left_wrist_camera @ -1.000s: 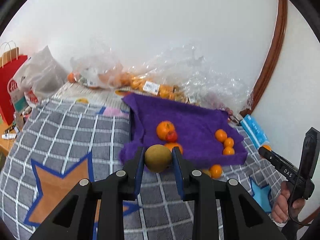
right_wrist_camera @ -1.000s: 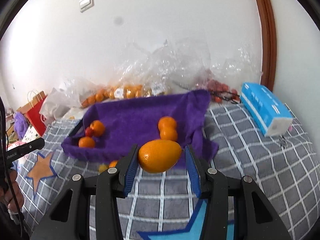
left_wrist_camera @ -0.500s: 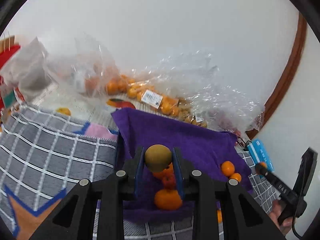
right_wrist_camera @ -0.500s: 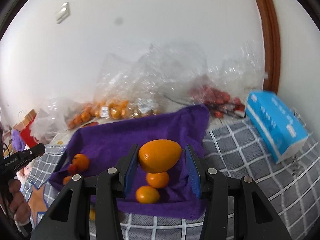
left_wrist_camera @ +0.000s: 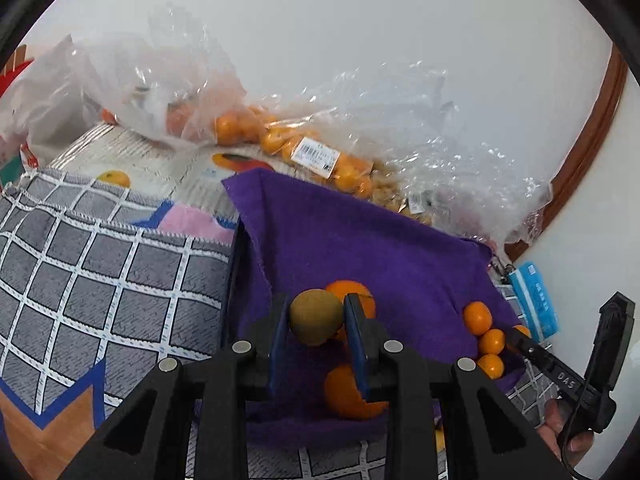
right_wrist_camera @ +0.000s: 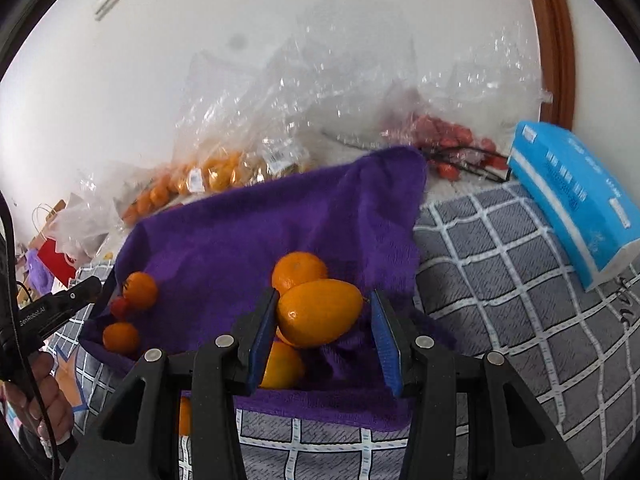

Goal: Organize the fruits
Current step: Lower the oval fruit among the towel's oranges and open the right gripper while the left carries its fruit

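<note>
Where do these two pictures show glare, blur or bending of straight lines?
Left wrist view: glare on the plastic bags; the door frame bends; the kiwi is sharp. Right wrist view: glints on the plastic, the mango is sharp.

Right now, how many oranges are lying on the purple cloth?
5 oranges: two behind the held kiwi, three lined up at the cloth's right edge. More may be hidden.

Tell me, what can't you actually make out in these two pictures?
- Left wrist view: the kiwi in the left gripper hides part of an orange.
- Right wrist view: whether the right gripper truly clamps the mango; a gap shows on one side.
- Bagged fruit: blurred by crinkled plastic.
</note>
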Demonstrator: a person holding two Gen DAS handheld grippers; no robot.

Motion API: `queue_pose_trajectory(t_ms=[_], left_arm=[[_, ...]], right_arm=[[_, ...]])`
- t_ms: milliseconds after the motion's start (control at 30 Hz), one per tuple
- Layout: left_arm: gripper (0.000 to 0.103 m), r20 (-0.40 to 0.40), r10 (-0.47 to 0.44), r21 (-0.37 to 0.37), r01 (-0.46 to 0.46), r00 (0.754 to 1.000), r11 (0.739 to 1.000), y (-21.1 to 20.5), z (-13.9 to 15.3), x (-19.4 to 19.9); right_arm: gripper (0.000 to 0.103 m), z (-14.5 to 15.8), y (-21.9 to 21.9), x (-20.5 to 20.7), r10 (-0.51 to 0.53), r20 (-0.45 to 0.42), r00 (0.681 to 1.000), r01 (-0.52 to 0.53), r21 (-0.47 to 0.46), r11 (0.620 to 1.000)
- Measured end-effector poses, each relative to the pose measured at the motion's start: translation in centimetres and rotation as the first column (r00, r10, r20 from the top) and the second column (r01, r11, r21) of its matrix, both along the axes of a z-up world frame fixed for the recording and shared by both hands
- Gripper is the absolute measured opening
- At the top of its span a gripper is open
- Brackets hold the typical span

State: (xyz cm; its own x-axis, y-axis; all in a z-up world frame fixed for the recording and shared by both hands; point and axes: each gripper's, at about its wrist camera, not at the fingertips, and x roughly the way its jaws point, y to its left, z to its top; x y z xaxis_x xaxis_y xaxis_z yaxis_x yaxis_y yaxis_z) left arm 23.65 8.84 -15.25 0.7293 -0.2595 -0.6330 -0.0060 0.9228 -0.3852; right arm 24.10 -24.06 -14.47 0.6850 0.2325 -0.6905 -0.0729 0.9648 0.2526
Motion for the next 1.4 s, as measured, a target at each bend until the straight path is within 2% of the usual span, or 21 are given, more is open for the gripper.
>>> queue_pose_trajectory(t_ms=[133,533,967,1267,1400], left_arm=[[0.026,-0.017,-0.004,-0.025,0.004,1.0,1.0,0.2,-0.5,0.2],[0.026,-0.045,-0.004,-0.012,0.004,0.999,1.0,0.2,-0.9,0.6],[0.026,-0.077,0.0,0.003,0.0,0.997,1.0,0.0,-1.3,0.9],[0.027,-0.075,-0.008,0.012,0.009,0.997,1.0,-0.1,-1.2,0.9],[0.027,-0.077,-0.001,0.014,0.002,0.997,1.0,-0.1,-1.2,1.0]], right_arm=[[0.046,0.0,-0.1,-0.1,0.003,0.003,1.0,-0.003,0.006,1.0],[0.046,-0.1,0.1,-0.3,0.027,-0.017,0.999,-0.027,-0.022,0.999],[0.046,1.0,-0.5,-0.7,-0.007,0.06,0.998,0.007,0.008,1.0],[0.046,1.1,0.2,-1.1,-0.006,0.098,0.995,0.009,-0.038,0.999],[0.052,1.3,0.5,-1.4,-0.027,0.124,0.992,0.037,-0.076,0.996]])
